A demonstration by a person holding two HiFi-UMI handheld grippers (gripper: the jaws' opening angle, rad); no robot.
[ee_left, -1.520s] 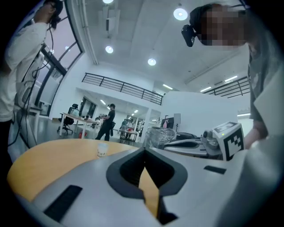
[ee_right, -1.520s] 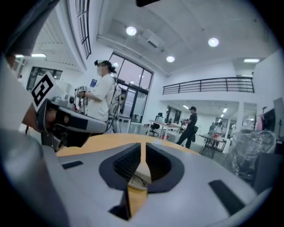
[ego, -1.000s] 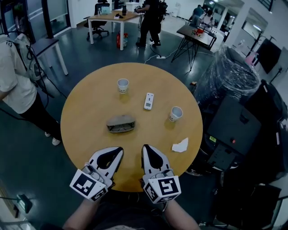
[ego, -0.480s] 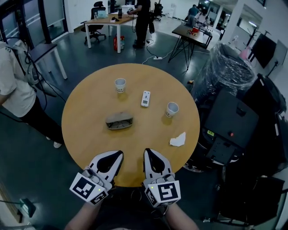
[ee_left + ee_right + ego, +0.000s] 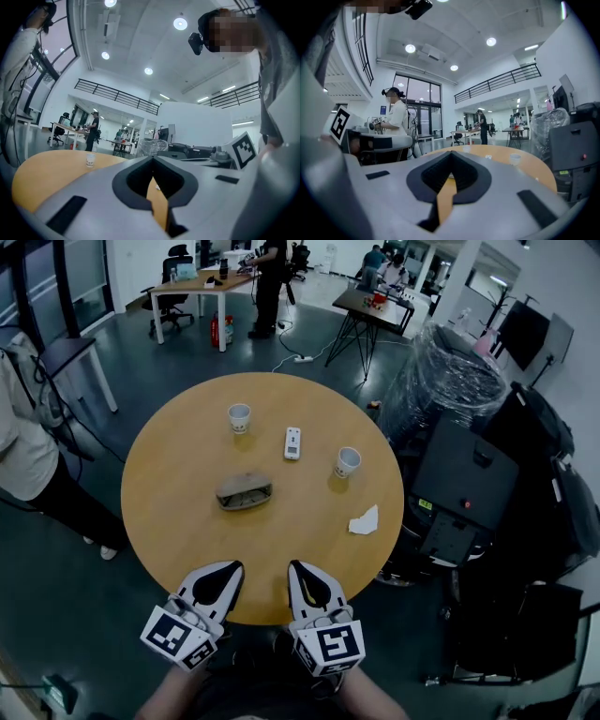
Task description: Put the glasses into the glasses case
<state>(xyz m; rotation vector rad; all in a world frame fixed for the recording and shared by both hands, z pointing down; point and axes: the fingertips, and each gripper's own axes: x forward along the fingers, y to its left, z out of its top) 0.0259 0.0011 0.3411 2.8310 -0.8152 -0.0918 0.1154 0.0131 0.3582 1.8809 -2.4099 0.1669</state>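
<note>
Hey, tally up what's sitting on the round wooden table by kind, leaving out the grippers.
Paper cups: 2
White remote: 1
Glasses case: 1
Crumpled tissue: 1
Total: 5

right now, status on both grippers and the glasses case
Left gripper, right gripper shut, empty, near wooden table edge. Grey oval glasses case mid-table, untouched. Nothing between.

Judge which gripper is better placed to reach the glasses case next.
Left, probably: the glasses case lies almost straight ahead of the left gripper, while the right gripper sits further to one side. Both are shut and empty.
</note>
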